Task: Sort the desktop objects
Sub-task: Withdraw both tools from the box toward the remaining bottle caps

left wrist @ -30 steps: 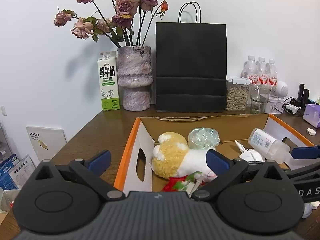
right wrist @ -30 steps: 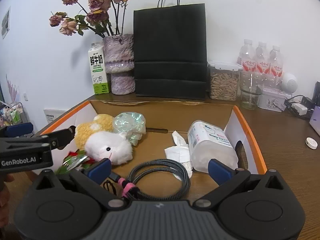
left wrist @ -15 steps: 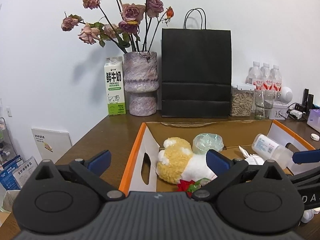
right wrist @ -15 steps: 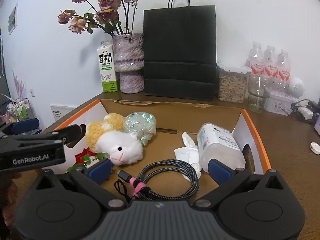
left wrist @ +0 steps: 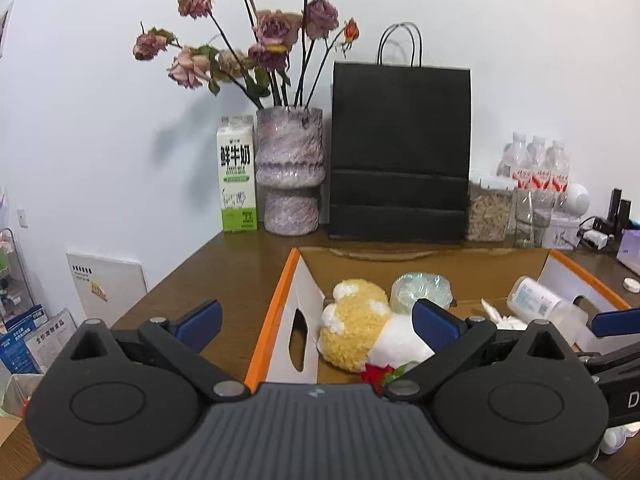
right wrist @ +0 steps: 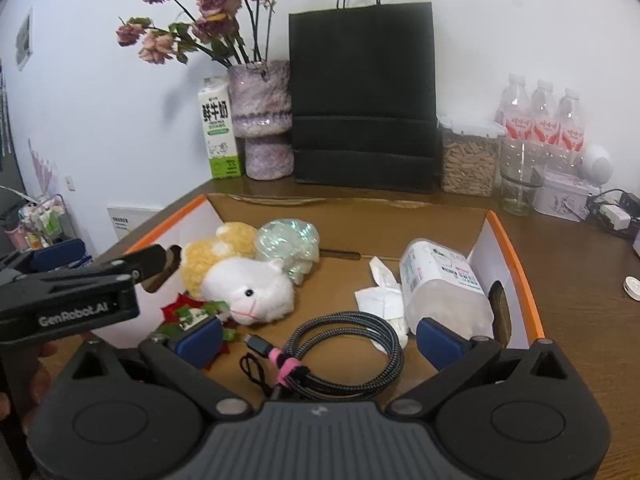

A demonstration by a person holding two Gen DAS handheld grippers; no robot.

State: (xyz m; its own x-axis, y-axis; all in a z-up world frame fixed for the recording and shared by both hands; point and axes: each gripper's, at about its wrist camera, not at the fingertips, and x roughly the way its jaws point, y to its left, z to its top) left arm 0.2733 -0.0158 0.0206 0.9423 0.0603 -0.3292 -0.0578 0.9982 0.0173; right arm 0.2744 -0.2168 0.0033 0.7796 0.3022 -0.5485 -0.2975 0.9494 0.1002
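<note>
An open cardboard box point(right wrist: 516, 236) with orange rims sits on the wooden desk. Inside lie a yellow and white plush toy point(right wrist: 248, 280), an iridescent wrapped ball point(right wrist: 288, 240), a red flower item point(right wrist: 184, 308), a coiled black cable point(right wrist: 348, 356), crumpled tissue point(right wrist: 380, 300) and a clear plastic bottle point(right wrist: 440, 280) on its side. My right gripper point(right wrist: 318, 338) is open and empty above the cable. My left gripper point(left wrist: 316, 318) is open and empty over the box's left wall point(left wrist: 296, 320); the plush point(left wrist: 360, 332) is just ahead of it.
Along the back wall stand a milk carton point(left wrist: 236, 176), a vase of dried roses point(left wrist: 290, 172), a black paper bag point(left wrist: 400, 152), a jar of grain point(right wrist: 468, 160), a glass point(right wrist: 520, 176) and water bottles point(right wrist: 544, 116). A white cap point(right wrist: 633, 282) lies on the desk at right.
Both grippers have drawn back and risen a little from the box, so more of its inside and the desk shows. Both stay open and empty. The objects in the box have not moved.
</note>
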